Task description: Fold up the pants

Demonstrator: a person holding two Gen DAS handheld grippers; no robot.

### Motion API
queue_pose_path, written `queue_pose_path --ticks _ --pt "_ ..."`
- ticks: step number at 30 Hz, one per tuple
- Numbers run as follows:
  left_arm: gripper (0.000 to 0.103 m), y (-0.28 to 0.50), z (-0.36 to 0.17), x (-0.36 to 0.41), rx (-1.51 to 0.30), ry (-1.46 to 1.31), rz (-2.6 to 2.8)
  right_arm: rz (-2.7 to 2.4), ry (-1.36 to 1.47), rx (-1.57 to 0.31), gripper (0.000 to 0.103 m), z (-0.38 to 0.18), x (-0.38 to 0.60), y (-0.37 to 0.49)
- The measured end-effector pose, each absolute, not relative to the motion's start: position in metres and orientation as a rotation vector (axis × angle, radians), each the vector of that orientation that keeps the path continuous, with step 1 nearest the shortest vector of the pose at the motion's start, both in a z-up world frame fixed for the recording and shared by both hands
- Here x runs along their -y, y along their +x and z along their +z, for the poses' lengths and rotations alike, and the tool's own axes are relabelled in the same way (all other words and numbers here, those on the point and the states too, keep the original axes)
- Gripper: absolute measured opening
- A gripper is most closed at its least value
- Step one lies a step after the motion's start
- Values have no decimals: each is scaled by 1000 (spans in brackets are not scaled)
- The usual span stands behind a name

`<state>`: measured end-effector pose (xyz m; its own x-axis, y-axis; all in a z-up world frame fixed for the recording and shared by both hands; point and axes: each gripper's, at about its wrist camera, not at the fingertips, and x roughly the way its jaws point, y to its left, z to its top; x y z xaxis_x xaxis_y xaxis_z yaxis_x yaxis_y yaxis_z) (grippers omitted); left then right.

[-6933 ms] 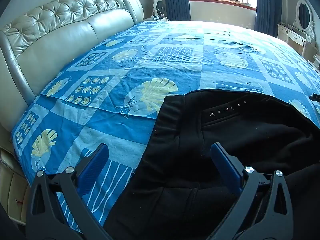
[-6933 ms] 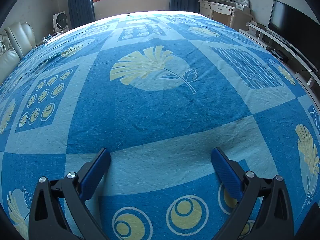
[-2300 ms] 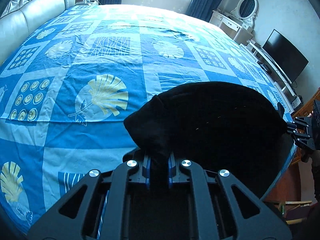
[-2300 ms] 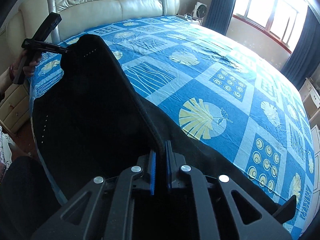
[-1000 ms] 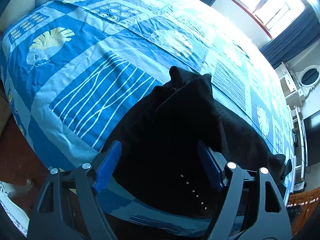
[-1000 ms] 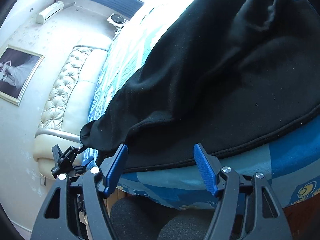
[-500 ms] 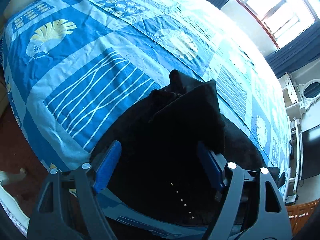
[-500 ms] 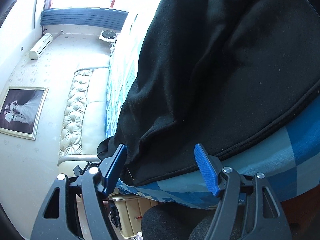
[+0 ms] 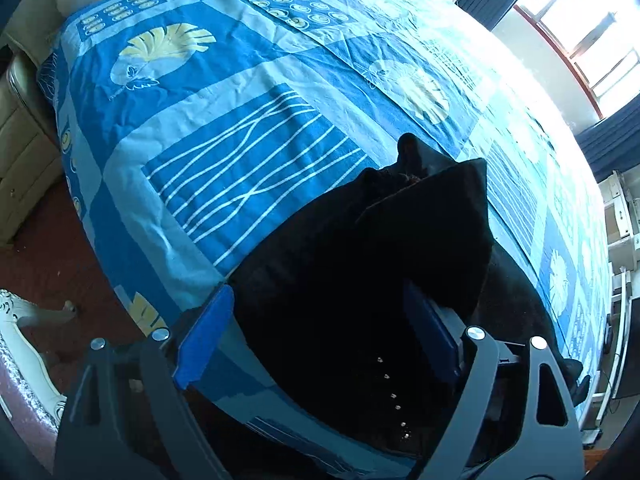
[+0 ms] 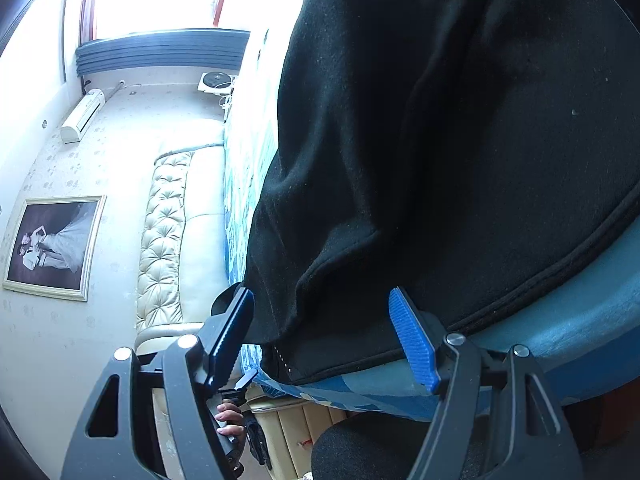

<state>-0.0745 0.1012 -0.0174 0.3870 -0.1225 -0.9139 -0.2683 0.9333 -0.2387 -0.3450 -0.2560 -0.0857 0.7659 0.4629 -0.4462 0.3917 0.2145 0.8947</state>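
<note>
Black pants (image 9: 352, 288) lie on the blue patterned bedspread (image 9: 224, 128) at the bed's near edge, with a folded flap raised toward the middle and a row of small studs near the waistband. My left gripper (image 9: 320, 328) is open, its blue pads on either side of the pants' near edge. In the right wrist view the pants (image 10: 460, 140) fill the frame and hang to the bed's edge. My right gripper (image 10: 324, 340) is open and straddles the hem without clamping it.
A cream tufted headboard (image 10: 164, 236) and a framed picture (image 10: 52, 244) are on the left in the right wrist view. A bedside cabinet (image 9: 24, 168) and the red-brown floor (image 9: 52, 280) lie left of the bed. A window (image 9: 592, 40) is at the far end.
Since 2.3 s ago both grippers have let go of the pants and opened. Over the last second both have moved closer to the pants' edge, the right one tilting lower along the bed's side.
</note>
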Motion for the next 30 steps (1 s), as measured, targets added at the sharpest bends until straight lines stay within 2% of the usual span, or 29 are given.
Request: queue_pose_path --ticks 5,9,12,16,18,22,27,30 --pt "90 -66 -33 -108 -1252 -421 209 66 1402 -749 70 -84 255 -338" --pt "91 -61 -42 -94 -1324 -326 296 79 1394 -749 70 -82 255 -338" --pt "91 -62 -36 -85 -1259 -313 228 98 1399 -752 70 -85 254 -338" --pt "92 -75 -32 -98 -1150 -573 109 110 1369 -756 70 -84 252 -337" --pt "92 -74 -38 -102 -1162 -660 83 111 1361 -756 70 -84 253 -336" --pt "92 -67 -33 -95 -1182 -635 27 118 1365 -757 70 -85 254 -336" --pt "92 -83 -10 -91 -1129 -674 -31 124 1364 -757 70 -87 255 -336" --pt "92 -77 -6 -81 -1104 -606 -44 126 1366 -757 70 -87 256 -336"
